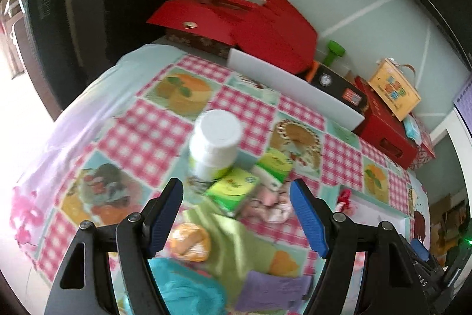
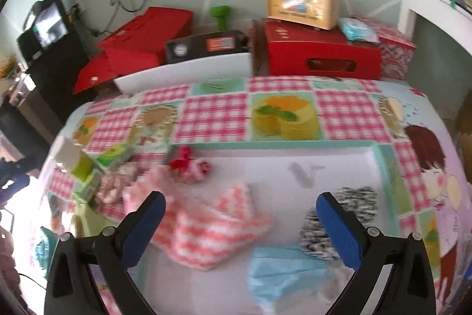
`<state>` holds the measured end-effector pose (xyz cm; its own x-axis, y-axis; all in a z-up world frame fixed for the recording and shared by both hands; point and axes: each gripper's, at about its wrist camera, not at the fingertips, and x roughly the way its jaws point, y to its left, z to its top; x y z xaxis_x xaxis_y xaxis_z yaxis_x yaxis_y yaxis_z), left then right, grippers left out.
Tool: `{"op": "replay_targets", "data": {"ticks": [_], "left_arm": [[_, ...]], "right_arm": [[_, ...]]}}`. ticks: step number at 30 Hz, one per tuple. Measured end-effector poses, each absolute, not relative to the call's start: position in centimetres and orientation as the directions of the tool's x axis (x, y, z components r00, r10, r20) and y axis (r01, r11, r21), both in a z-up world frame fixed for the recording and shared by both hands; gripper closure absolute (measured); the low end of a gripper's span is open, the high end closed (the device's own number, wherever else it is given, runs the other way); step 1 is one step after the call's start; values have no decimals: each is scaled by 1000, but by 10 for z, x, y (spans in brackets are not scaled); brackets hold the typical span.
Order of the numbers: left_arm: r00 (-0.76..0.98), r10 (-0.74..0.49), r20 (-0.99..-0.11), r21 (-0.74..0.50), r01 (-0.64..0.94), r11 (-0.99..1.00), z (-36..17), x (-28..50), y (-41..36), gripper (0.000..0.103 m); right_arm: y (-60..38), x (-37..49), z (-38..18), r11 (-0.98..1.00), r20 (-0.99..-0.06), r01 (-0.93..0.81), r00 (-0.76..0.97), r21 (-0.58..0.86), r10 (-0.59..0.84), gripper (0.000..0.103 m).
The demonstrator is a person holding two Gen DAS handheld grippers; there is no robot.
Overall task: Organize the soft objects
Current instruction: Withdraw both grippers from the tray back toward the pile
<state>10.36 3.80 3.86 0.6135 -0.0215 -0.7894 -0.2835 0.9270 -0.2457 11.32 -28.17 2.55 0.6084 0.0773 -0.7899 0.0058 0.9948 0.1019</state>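
The left gripper [image 1: 236,214] hangs wide open over the patterned tablecloth [image 1: 141,126], nothing between its blue pads. Just under its left finger lies a teal cloth [image 1: 188,288]; between the fingers sit an orange round item [image 1: 190,241] on a green cloth [image 1: 236,244], with a purple cloth [image 1: 274,291] nearer its right finger. Ahead of the fingertips stand a white-capped bottle [image 1: 215,143] and two green boxes [image 1: 233,188].

The right gripper [image 2: 239,226] is also spread wide and empty — between its fingers lies a pink-and-white checked cloth [image 2: 212,229] on a white tray [image 2: 324,167]. A light blue cloth [image 2: 283,270] lies nearer its right finger, touching a black-and-white speckled cloth [image 2: 360,197] beside that finger.
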Motion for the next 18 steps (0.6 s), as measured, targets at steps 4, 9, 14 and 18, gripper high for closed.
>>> {"op": "replay_targets", "data": {"ticks": [4, 9, 14, 18], "left_arm": [[593, -13, -805, -234, -297, 926, 37, 97, 56, 27], [548, -34, -836, -229, -291, 929, 33, 93, 74, 27], [488, -79, -870, -233, -265, 936, 25, 94, 84, 27], [384, -152, -911, -239, -190, 952, 9, 101, 81, 27]], "right_arm": [[-250, 111, 33, 991, -767, -84, 627, 104, 134, 0], [-210, 104, 32, 975, -764, -201, 614, 92, 198, 0], [-182, 99, 19, 955, -791, -281, 562, 92, 241, 0], [-164, 89, 9, 935, -820, -343, 510, 84, 261, 0]]}}
